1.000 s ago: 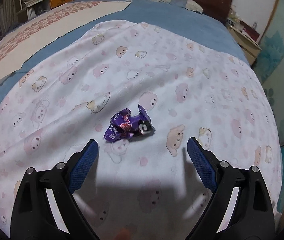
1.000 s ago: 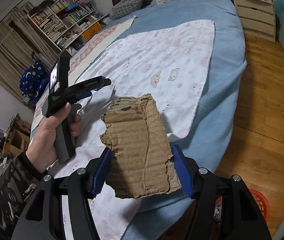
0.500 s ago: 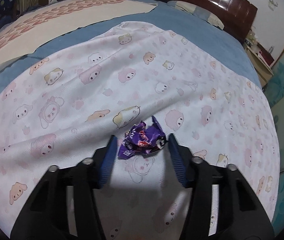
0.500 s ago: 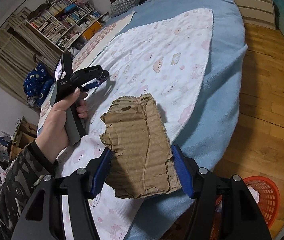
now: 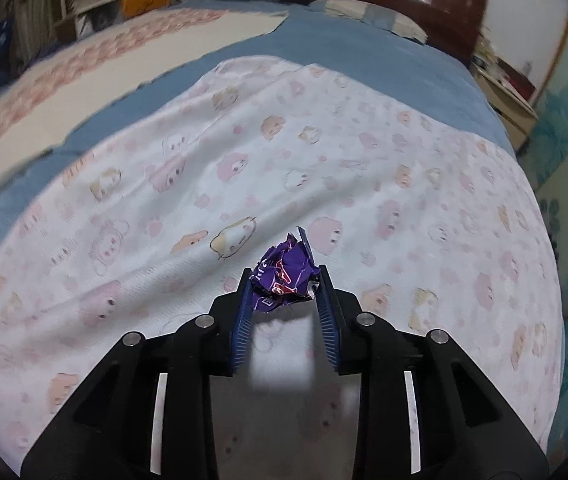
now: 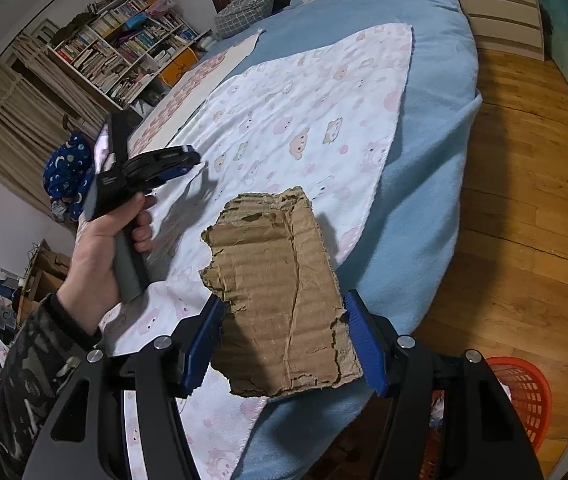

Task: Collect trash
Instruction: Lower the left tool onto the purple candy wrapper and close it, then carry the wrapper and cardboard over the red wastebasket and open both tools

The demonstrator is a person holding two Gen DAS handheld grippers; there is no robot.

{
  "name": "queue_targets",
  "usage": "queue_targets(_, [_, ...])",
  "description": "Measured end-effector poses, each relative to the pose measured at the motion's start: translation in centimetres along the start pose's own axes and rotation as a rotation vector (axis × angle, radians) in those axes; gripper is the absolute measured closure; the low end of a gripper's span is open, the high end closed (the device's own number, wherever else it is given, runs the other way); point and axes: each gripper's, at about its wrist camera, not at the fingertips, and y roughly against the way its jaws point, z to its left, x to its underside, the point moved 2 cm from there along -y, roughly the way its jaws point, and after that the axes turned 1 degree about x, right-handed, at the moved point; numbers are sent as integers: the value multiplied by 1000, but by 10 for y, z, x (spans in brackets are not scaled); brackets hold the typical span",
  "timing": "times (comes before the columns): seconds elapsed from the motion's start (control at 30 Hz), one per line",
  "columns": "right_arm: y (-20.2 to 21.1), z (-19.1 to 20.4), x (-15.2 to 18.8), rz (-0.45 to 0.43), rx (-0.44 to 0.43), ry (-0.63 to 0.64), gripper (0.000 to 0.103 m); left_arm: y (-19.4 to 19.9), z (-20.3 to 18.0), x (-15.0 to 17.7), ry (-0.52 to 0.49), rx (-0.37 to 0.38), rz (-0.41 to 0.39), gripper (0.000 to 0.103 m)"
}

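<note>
In the left wrist view my left gripper (image 5: 285, 280) is shut on a crumpled purple wrapper (image 5: 285, 274) and holds it just above the white cartoon-print sheet (image 5: 363, 200) on the bed. In the right wrist view my right gripper (image 6: 284, 312) is shut on a torn piece of brown cardboard (image 6: 280, 296), held over the bed's near edge. The left gripper also shows in the right wrist view (image 6: 164, 162), held in a hand over the sheet. A red plastic basket (image 6: 523, 384) stands on the floor at lower right.
The blue blanket (image 6: 435, 128) covers the bed down to the wooden floor (image 6: 523, 200). A bookshelf (image 6: 124, 52) stands behind the bed and a cream nightstand (image 6: 495, 4) beside the headboard. Pillows (image 6: 244, 0) lie at the head.
My left gripper closed on the purple wrapper and lifted it off the sheet. My right gripper kept hold of the cardboard and shifted so the red basket came more into view.
</note>
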Motion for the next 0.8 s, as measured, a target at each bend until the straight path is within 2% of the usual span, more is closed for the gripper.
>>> queue_targets(0.17, [13, -3, -6, -37, 12, 13, 42, 60, -11, 3, -54, 27, -54, 73])
queue_targets(0.33, [45, -7, -7, -125, 18, 18, 42, 159, -30, 20, -108, 96, -168, 73])
queue_targets(0.47, [80, -11, 5, -182, 14, 20, 42, 237, -60, 51, -198, 161, -258, 72])
queue_targets(0.63, [140, -17, 33, -252, 47, 39, 42, 285, -101, 100, -264, 250, -245, 72])
queue_targets(0.8, [207, -41, 97, -321, 130, 22, 42, 297, -154, 148, -348, 352, -197, 72])
